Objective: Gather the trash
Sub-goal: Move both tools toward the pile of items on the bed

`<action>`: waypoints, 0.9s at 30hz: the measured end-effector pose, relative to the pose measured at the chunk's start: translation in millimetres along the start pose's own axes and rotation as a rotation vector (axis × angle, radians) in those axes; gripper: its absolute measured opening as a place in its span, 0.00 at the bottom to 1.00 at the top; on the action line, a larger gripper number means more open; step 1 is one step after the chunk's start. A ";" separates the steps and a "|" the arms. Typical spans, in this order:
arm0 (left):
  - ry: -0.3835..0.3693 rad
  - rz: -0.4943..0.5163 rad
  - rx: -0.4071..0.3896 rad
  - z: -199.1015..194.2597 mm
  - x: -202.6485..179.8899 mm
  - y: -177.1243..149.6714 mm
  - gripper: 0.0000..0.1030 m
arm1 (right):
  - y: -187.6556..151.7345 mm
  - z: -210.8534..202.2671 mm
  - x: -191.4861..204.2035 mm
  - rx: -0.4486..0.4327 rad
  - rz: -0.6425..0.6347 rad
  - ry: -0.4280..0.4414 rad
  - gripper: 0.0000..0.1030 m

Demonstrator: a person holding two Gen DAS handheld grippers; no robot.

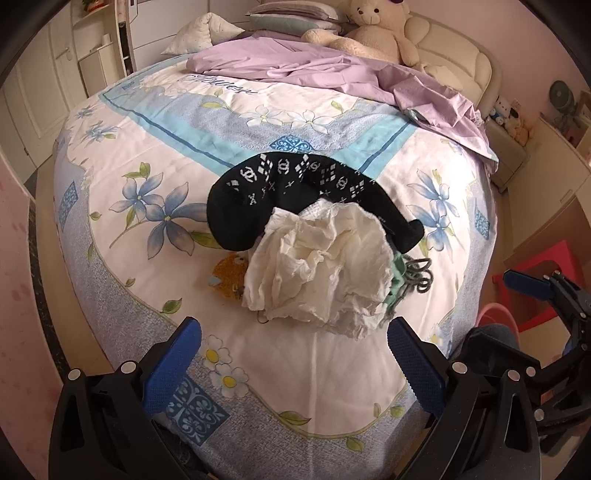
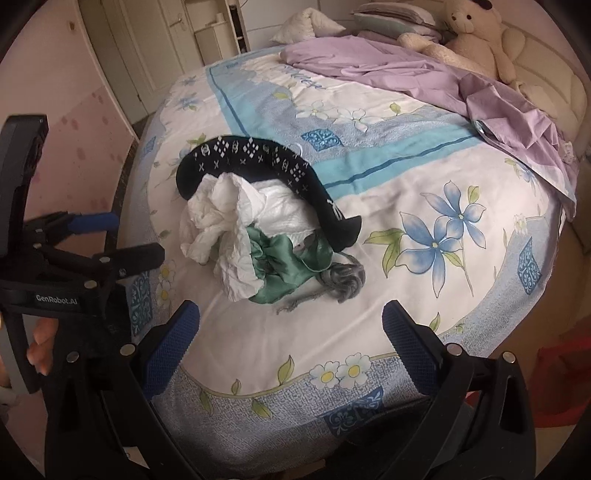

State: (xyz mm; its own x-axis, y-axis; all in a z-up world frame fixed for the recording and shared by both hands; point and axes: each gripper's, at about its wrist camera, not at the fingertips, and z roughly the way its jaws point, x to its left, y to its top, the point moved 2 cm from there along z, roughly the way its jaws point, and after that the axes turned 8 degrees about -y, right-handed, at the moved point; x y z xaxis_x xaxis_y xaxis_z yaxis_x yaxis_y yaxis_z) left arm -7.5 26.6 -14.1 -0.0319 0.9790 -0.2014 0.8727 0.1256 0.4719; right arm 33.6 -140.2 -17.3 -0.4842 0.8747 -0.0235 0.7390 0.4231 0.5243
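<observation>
Lying crumpled near the foot end of the bed (image 1: 332, 380) is the crumpled white tissue (image 1: 317, 269), a soft, papery wad with deep creases and ragged edges, and it is looking like the only clear trash in the pile. It is resting partly on a black patterned sock (image 1: 295, 184), knit and curved like a crescent, and touching a green satin cloth (image 2: 284, 258), shiny and bunched, which is showing best in the right wrist view. A grey cord (image 2: 343, 278), coiled loosely, is sitting just beside the green cloth. A small orange fuzzy item (image 1: 227, 275) is peeking out at the tissue's left edge; what it is cannot be told.

Judging from the layout, the approach step is in hand: nothing is being held yet. The left gripper (image 1: 293, 363) is hovering just short of the tissue, its blue textured fingers (image 1: 171, 363) spread wide with nothing between them. The right gripper (image 2: 290, 345) is also hanging over the bedspread with fingers set wide apart and empty, the pile ahead and slightly left.

Next move likely calls for the left gripper advancing onto the tissue's near edge and pinching only paper, since the sock and satin are lying in contact and could be getting dragged along. The tissue should be compressing easily.

Farther off, a lilac sheet (image 1: 332, 70) is lying rumpled and a cream teddy bear (image 1: 373, 29) is sitting by the headboard.
</observation>
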 end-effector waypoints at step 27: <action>0.029 0.194 0.029 12.6 38.8 53.8 0.96 | 65.0 61.5 48.8 0.118 -0.263 0.107 0.78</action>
State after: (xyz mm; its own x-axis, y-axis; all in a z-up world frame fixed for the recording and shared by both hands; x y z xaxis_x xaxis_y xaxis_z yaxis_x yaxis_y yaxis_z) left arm 44.4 69.3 -7.4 0.1245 0.9887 -0.0837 0.8773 -0.0703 0.4748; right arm 86.8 -55.5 -36.7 -0.7076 0.7047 -0.0524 0.6285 0.6615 0.4093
